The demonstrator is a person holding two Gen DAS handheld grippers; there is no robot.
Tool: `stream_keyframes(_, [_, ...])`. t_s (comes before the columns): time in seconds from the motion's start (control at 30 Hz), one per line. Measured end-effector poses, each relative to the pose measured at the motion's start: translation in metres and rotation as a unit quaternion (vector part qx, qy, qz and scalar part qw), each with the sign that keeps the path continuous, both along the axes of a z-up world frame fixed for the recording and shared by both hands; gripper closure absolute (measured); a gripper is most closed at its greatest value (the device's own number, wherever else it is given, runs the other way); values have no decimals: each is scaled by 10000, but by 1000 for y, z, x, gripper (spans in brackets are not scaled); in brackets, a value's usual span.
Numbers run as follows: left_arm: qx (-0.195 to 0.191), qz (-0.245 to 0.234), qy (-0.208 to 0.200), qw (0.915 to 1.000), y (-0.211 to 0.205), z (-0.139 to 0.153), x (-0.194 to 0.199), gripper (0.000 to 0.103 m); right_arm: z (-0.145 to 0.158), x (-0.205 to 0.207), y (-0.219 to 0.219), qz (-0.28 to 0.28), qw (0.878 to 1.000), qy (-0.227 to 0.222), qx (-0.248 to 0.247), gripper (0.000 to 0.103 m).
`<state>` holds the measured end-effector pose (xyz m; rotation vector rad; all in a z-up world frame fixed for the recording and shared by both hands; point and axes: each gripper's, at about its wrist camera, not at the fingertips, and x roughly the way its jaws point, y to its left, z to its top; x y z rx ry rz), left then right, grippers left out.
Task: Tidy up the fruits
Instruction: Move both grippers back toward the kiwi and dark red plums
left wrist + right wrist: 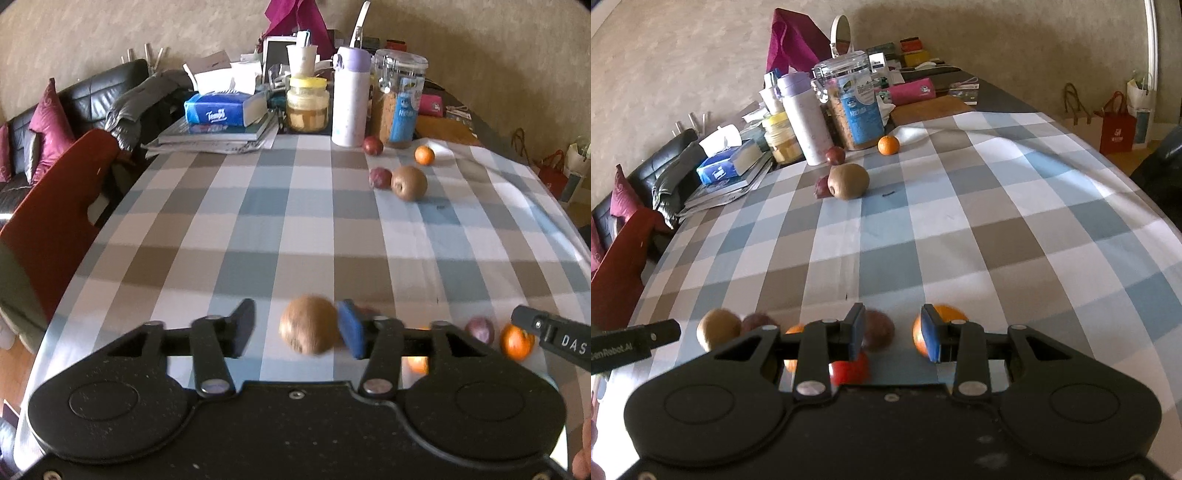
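Note:
My left gripper (297,328) is open near the table's front edge. A brown kiwi (306,325) lies between its jaws, against the right blue pad (349,328) and apart from the left one. To its right lie a purple fruit (479,329) and an orange (517,341). My right gripper (894,332) is open with bare cloth between its fingers. A purple fruit (881,328) shows behind its left finger, an orange (945,317) behind its right, and a red fruit (849,369) below. Far back lie a second kiwi (848,181), two dark red fruits and a small orange (888,144).
A checked tablecloth (258,221) covers the table. At the back stand a white bottle (351,99), jars (399,96), a tissue pack (221,110) on books and other clutter. A red chair (55,221) and a black sofa are at the left. Bags stand on the floor at the right (1115,125).

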<state>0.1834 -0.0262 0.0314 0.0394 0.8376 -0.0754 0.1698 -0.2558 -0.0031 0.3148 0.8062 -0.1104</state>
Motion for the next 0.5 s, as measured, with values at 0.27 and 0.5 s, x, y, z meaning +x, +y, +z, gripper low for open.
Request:
stream_keyframes(0.27, [72, 42, 184, 9998, -13, 1, 52, 41, -3, 44, -4, -139, 9997, 180, 23, 67])
stream_keyframes(0.5, [11, 261, 371, 9990, -23, -5, 92, 41, -7, 91, 0, -423, 9987, 288, 82, 67])
